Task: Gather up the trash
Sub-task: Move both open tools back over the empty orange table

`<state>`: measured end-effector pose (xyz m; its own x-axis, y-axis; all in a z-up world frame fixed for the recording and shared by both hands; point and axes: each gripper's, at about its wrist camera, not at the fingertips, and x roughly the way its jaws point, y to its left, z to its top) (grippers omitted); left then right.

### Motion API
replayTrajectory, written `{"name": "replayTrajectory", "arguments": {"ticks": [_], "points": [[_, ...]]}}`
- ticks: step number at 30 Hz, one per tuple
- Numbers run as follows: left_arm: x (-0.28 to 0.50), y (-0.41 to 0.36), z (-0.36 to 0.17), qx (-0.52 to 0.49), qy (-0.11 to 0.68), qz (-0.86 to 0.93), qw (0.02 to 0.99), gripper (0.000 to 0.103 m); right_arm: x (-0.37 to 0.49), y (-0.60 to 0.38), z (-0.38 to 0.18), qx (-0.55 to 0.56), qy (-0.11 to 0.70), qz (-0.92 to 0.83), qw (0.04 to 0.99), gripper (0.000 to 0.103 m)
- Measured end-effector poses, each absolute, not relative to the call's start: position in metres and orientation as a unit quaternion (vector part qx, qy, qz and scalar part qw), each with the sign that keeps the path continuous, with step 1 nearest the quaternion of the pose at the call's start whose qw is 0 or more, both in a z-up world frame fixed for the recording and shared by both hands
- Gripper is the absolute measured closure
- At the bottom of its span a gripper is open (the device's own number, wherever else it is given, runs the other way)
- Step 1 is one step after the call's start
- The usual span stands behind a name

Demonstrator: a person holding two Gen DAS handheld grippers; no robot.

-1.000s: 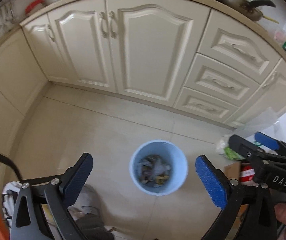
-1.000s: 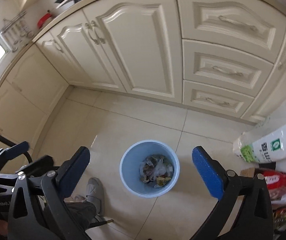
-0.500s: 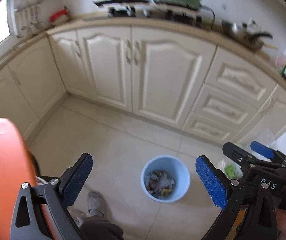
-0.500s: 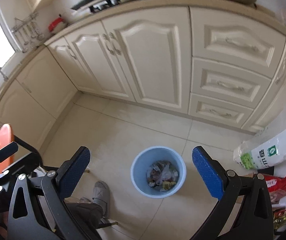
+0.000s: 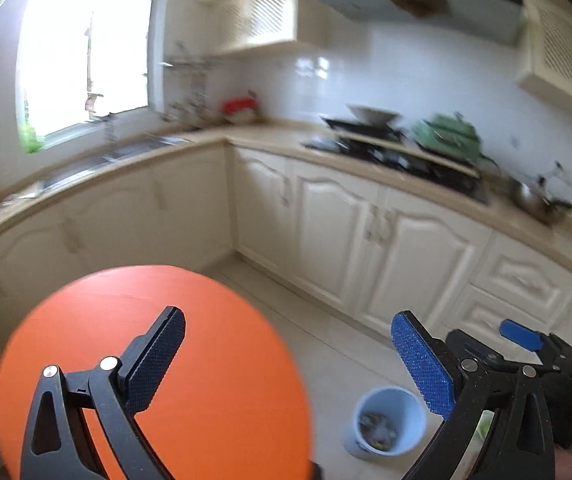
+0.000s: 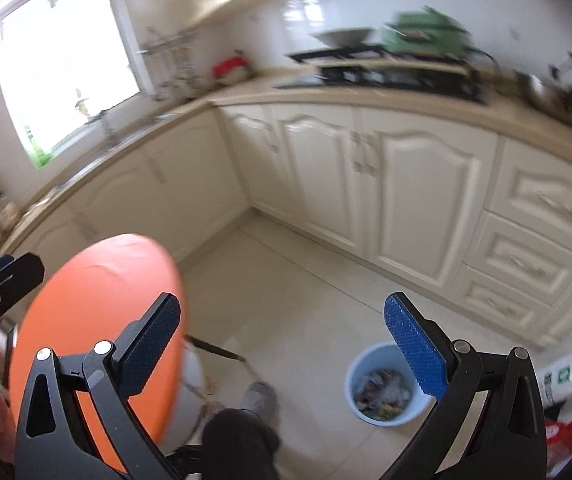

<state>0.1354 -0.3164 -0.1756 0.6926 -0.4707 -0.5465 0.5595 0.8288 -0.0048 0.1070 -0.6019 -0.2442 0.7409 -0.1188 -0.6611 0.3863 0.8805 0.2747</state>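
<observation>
Left wrist view looks across a blurred kitchen with the left gripper [image 5: 287,360] spread wide, its blue-padded fingers [image 5: 421,364] holding nothing; a round orange tabletop [image 5: 214,360] fills the lower left beneath the left-hand finger, its curved edge running close beside the open strip of pale tiled floor [image 5: 325,344]; that floor runs between the tabletop and the cream panelled cabinets [image 5: 345,232], which wrap an L-shaped corner under a beige countertop [image 5: 405,180], leaving a clear lane toward the corner; the round light-blue plastic trash bin [image 5: 389,420] stands on the floor low and right of centre, near the right-hand finger in the picture, holding a small heap of mixed scraps [image 5: 377,432] at its bottom, too blurred to name; the right gripper [image 5: 525,344] shows at the far right edge; right wrist view shows the right gripper [image 6: 282,342] likewise wide apart and empty, the orange tabletop [image 6: 98,300] seen edge-on at lower left, the left gripper [image 6: 2,284] beside it at the left border; a person's dark trouser leg [image 6: 238,440] and grey slipper [image 6: 260,398] stand on the floor [image 6: 305,300] between tabletop and bin [image 6: 381,384]; the bin sits apart from the drawers [image 6: 533,264], with paper and wrapper scraps [image 6: 383,396] inside; a white bag with green print [image 6: 561,376] and a red packet [image 6: 565,436] lie on the floor to its right.
</observation>
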Motion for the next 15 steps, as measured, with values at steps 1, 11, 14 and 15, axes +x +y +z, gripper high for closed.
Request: {"name": "replayTrajectory", "arguments": {"ticks": [1, 11, 14, 15], "points": [[0.127, -0.3, -0.172, 0.077, 0.266, -0.269, 0.922, 0.001, 0.11, -0.591, -0.24, 0.196, 0.329, -0.129, 0.915, 0.0], [0.03, -0.168, -0.154, 0.053, 0.221, -0.134, 0.965, 0.001, 0.134, -0.463, -0.18, 0.148, 0.284, -0.02, 0.947, 0.0], [-0.001, -0.15, -0.149, 0.05, 0.21, -0.104, 0.971, 0.001, 0.136, -0.428, -0.167, 0.131, 0.271, 0.006, 0.953, 0.0], [-0.008, -0.144, -0.149, 0.047, 0.207, -0.098, 0.972, 0.001, 0.137, -0.416, -0.164, 0.126, 0.27, 0.016, 0.954, 0.0]]}}
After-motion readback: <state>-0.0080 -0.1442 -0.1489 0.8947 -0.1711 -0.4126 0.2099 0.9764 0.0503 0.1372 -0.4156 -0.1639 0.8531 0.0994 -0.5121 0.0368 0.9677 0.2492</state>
